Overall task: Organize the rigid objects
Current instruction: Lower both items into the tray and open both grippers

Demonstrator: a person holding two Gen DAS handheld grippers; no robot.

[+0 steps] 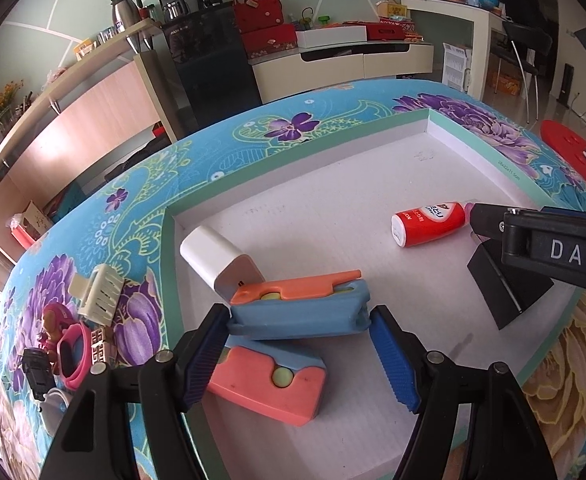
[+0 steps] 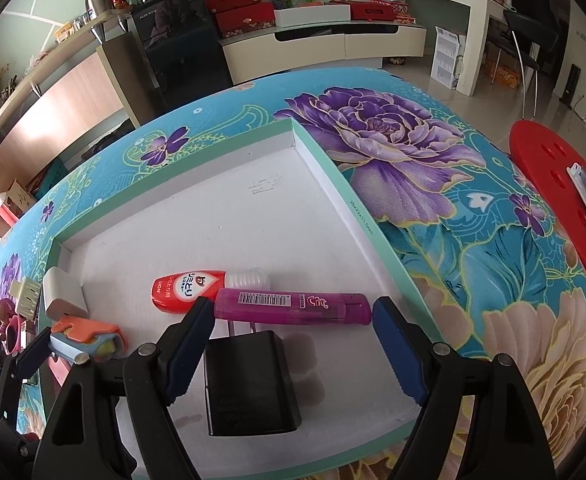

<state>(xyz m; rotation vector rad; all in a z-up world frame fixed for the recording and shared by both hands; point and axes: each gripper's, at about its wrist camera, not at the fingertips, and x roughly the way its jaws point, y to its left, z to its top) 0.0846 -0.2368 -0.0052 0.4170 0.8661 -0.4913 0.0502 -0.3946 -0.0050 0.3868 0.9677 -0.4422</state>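
Note:
A shallow white tray with a mint rim (image 1: 293, 160) (image 2: 213, 216) lies on a floral cloth. My left gripper (image 1: 299, 330) is shut on a blue and orange toy knife (image 1: 299, 308), held above a pink toy knife (image 1: 269, 384) and beside a white charger (image 1: 221, 260). My right gripper (image 2: 293, 312) is shut on a purple glue stick (image 2: 293, 307), held over a black charger (image 2: 249, 380) in the tray. A red bottle (image 2: 189, 290) (image 1: 429, 224) lies just behind the glue stick.
Left of the tray on the cloth lie a cream hair clip (image 1: 99, 294), a pink ring toy (image 1: 71, 348) and a small black toy (image 1: 37, 372). A red stool (image 2: 549, 192) stands right of the table.

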